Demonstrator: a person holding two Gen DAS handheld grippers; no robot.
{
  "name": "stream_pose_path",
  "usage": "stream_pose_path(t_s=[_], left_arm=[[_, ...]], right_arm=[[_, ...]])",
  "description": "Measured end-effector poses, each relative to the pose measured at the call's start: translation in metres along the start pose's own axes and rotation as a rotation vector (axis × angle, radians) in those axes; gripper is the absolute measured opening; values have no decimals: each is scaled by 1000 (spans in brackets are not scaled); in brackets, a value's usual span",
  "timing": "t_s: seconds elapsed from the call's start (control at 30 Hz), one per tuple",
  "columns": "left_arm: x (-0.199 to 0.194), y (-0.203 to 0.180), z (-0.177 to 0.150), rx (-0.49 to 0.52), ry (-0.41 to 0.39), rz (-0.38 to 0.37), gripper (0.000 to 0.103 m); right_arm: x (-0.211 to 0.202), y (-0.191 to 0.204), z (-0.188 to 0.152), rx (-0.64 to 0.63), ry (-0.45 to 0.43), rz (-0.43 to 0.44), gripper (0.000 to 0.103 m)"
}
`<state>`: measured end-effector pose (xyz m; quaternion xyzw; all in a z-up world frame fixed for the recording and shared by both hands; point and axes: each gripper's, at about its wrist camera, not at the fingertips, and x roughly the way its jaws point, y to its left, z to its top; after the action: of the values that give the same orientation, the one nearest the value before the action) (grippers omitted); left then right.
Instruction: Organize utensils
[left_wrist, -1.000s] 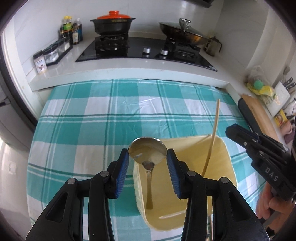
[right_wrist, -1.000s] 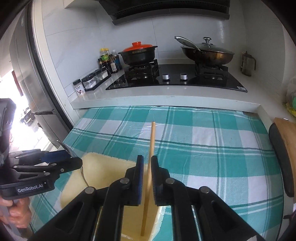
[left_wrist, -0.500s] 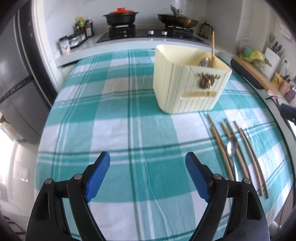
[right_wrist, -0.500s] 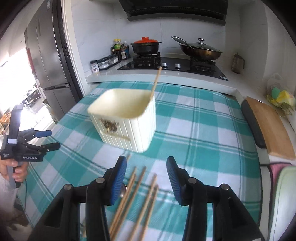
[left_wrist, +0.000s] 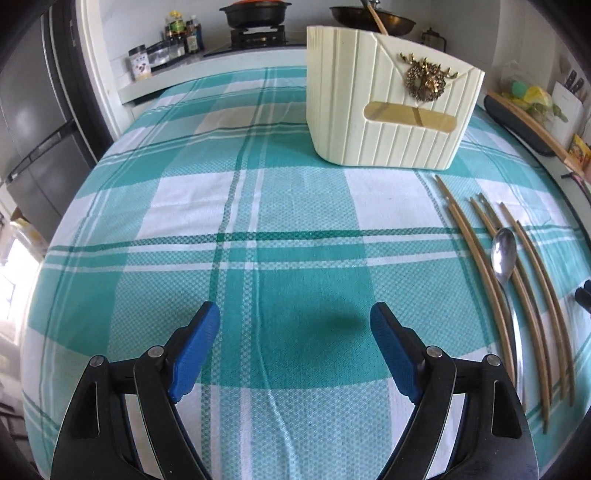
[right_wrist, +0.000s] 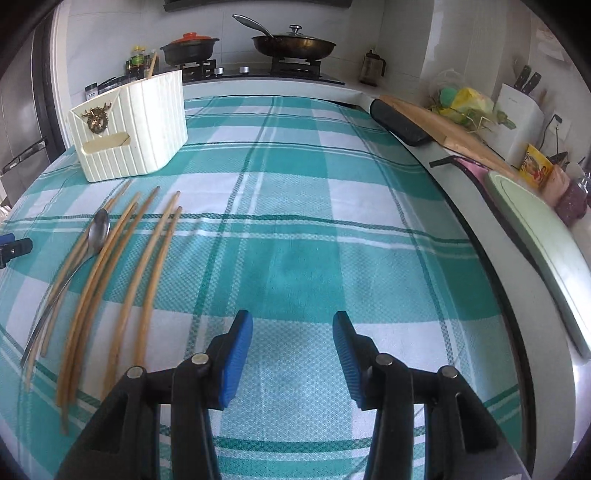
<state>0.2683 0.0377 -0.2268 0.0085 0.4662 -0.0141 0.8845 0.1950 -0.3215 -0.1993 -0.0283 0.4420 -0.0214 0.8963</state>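
Both tongs have pulled back from the cream holder since a second ago, when the left one gripped a spoon and the right one a chopstick over its mouth; both are empty now. Left tongs (left_wrist: 295, 347) stand wide, with nothing but checked cloth between the blue pads. Right tongs (right_wrist: 292, 356) stand at a middling gap, also with only cloth between them.

The cream ribbed holder (left_wrist: 384, 110) stands upright on the far part of the surface (left_wrist: 221, 206), which is covered by a teal and white checked cloth. A gold ornament and a gold strip are fixed to its near face. One chopstick (left_wrist: 377, 20) leans out of its top at the far rim.

Loose chopsticks (right_wrist: 147, 266) lie roughly side by side on the cloth just in front of the holder, their far tips pointing toward it. A metal spoon (right_wrist: 98, 230) lies among them, bowl toward the holder, its handle running back between the sticks. In the left view this group lies to the right of the left tongs; in the right view it lies to the left of the right tongs, and neither pair touches it.

Beyond the surface, a hob carries a black pot with an orange lid (right_wrist: 190, 46) and a lidded frying pan (right_wrist: 293, 43).
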Motion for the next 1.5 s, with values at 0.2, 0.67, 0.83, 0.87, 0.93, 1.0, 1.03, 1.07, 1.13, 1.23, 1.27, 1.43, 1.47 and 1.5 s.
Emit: stream_pose_path(t_s=[0.2, 0.67, 0.83, 0.87, 0.93, 1.0, 1.03, 1.07, 1.13, 1.23, 1.27, 1.43, 1.47, 1.5], left_arm=[[4, 2, -3, -13, -29, 16, 99], [6, 5, -3, -29, -28, 15, 103], [6, 5, -4, -31, -28, 19, 103], [6, 5, -4, -33, -28, 21, 103], [5, 5, -5, -37, -28, 26, 103], [4, 4, -6, -45, -30, 39, 103], [4, 3, -6, -48, -33, 49, 103], [3, 2, -7, -52, -35, 59, 103], [2, -1, -8, -54, -40, 73, 103], [2, 2, -9, -69, -31, 39, 103], [2, 2, -9, -65, -31, 41, 103], [4, 3, -6, -55, -20, 24, 103], [3, 4, -6, -54, -18, 19, 103], [2, 5, -6, -60, -15, 13, 103]], right_arm=[[5, 2, -3, 15, -9, 9, 47], [8, 1, -2, 32, -7, 17, 47], [8, 1, -2, 32, -7, 18, 47], [8, 1, -2, 32, -7, 18, 47], [8, 1, -2, 32, -7, 18, 47], [8, 1, -2, 32, -7, 18, 47], [8, 2, -2, 32, -7, 18, 47], [8, 2, -2, 32, -7, 17, 47], [8, 1, -2, 32, -7, 17, 47], [8, 2, -2, 32, -7, 18, 47], [8, 2, -2, 32, -7, 18, 47], [8, 1, -2, 32, -8, 17, 47], [8, 2, -2, 32, -8, 17, 47], [8, 2, -2, 32, -8, 17, 47]])
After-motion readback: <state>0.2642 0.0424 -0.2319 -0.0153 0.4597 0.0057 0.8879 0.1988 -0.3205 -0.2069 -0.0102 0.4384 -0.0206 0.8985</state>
